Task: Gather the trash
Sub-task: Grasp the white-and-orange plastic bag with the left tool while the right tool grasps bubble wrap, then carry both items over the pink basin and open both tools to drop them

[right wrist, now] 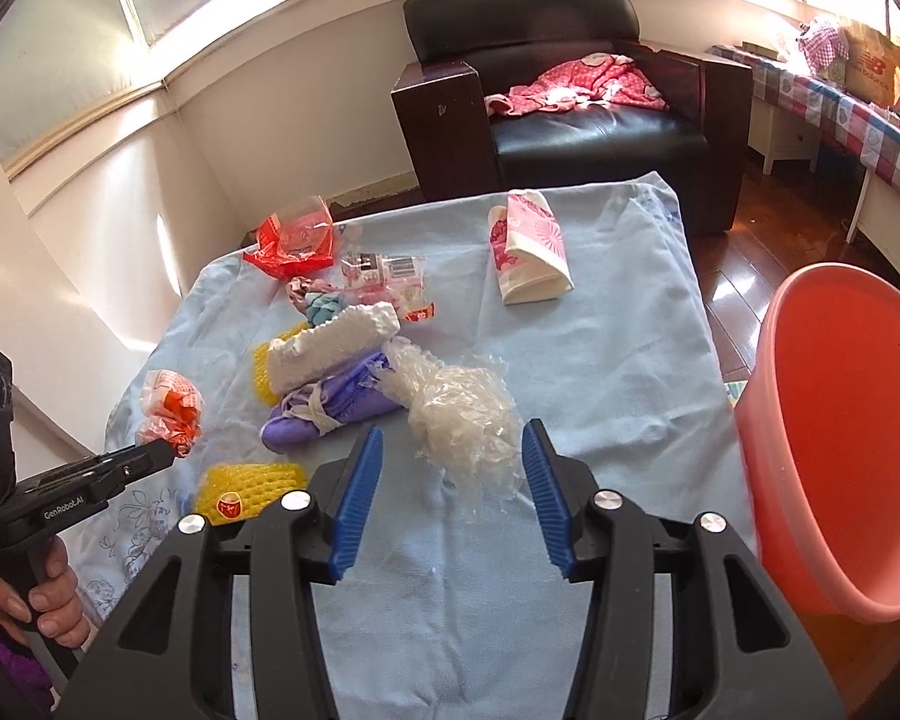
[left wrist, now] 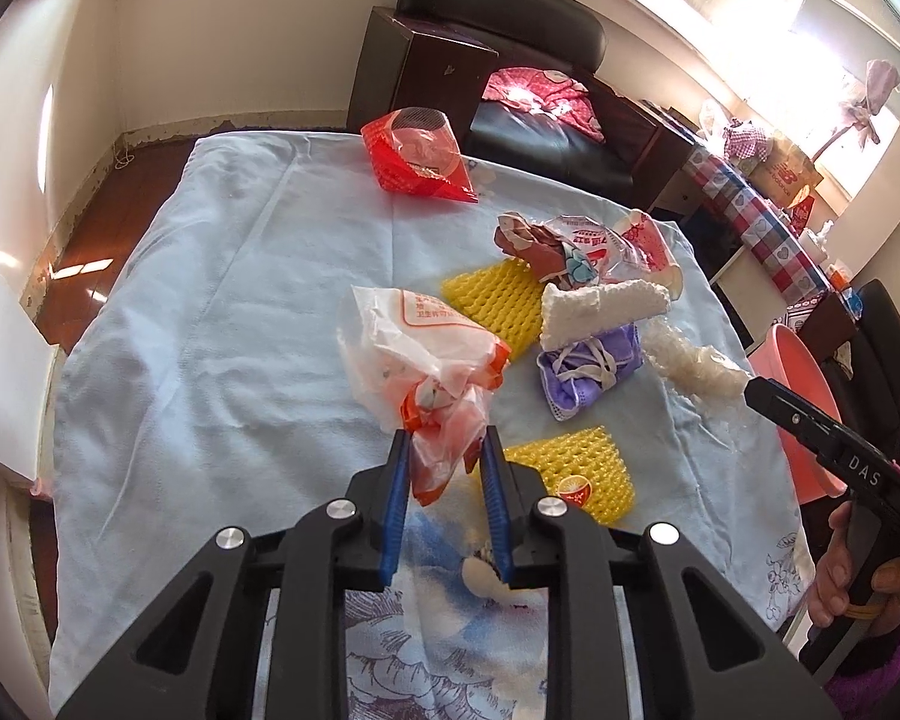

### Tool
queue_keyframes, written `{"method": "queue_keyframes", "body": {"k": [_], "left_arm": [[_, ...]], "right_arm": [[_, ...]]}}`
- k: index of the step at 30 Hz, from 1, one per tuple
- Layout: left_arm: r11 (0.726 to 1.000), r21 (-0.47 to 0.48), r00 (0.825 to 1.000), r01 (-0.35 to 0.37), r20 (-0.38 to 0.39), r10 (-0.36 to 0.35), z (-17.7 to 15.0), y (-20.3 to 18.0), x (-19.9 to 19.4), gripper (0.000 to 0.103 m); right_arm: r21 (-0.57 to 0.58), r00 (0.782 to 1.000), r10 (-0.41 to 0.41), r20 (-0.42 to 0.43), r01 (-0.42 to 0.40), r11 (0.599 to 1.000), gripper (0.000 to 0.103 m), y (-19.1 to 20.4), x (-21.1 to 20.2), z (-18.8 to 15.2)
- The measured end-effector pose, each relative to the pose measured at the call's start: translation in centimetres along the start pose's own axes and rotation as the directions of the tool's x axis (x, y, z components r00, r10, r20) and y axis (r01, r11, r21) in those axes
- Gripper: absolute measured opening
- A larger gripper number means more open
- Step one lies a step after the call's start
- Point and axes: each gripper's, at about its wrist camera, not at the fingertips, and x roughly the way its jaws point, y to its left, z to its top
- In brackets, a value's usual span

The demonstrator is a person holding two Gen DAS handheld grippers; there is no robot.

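Note:
On the table's light blue cloth (left wrist: 210,300), my left gripper (left wrist: 447,438) is shut on the twisted end of a white and orange plastic bag (left wrist: 414,336); the bag's body lies just ahead of the pads. From the right wrist view, the left gripper (right wrist: 165,456) is seen pinching the same bag (right wrist: 171,408). My right gripper (right wrist: 453,435) is open around a crumpled clear plastic wrap (right wrist: 462,414); the left pad stands apart from it. A pink basin (right wrist: 840,420) stands off the table's right edge, just beside the right gripper.
A trash pile lies mid-table: yellow foam nets (left wrist: 498,294) (left wrist: 576,468), a white foam net (left wrist: 600,306), a purple mask (left wrist: 588,372) and printed wrappers (left wrist: 570,246). A red wrapper (left wrist: 420,156) and a pink-white packet (right wrist: 531,246) lie farther back. A black armchair (right wrist: 570,90) stands behind.

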Motion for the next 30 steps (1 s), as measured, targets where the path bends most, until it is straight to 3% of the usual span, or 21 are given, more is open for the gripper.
{"method": "queue_keyframes", "body": {"k": [12,20,25,26,27,30], "left_arm": [[1.0,0.002,1.0,0.006,-0.003,-0.006,0.2,0.3,-0.1,0.022],[1.0,0.026,1.0,0.013,-0.014,-0.013,0.2,-0.5,0.0,0.022],[1.0,0.024,1.0,0.01,-0.009,-0.01,0.4,-0.7,-0.1,0.022],[1.0,0.027,1.0,0.009,-0.008,-0.009,0.4,-0.8,-0.1,0.022],[1.0,0.03,1.0,0.01,-0.008,-0.01,0.4,-1.0,-0.1,0.022],[0.999,0.041,1.0,0.013,-0.007,-0.013,0.4,-1.5,-0.2,0.022]], "right_arm": [[-0.016,1.0,-0.022,-0.012,0.021,1.0,0.05,-0.7,-0.9,0.0],[-0.009,0.995,0.0,-0.095,0.0,1.0,0.05,-0.8,2.5,-0.5],[-0.033,0.996,0.002,-0.087,-0.005,0.999,0.049,0.1,3.6,-0.7],[-0.036,0.996,-0.002,-0.087,-0.001,0.999,0.046,0.2,3.6,-0.9],[-0.039,0.996,0.0,-0.094,-0.003,0.999,0.03,0.2,3.7,-1.0],[-0.026,0.996,0.001,-0.085,-0.003,1.0,0.027,0.0,3.2,-1.5]]}}
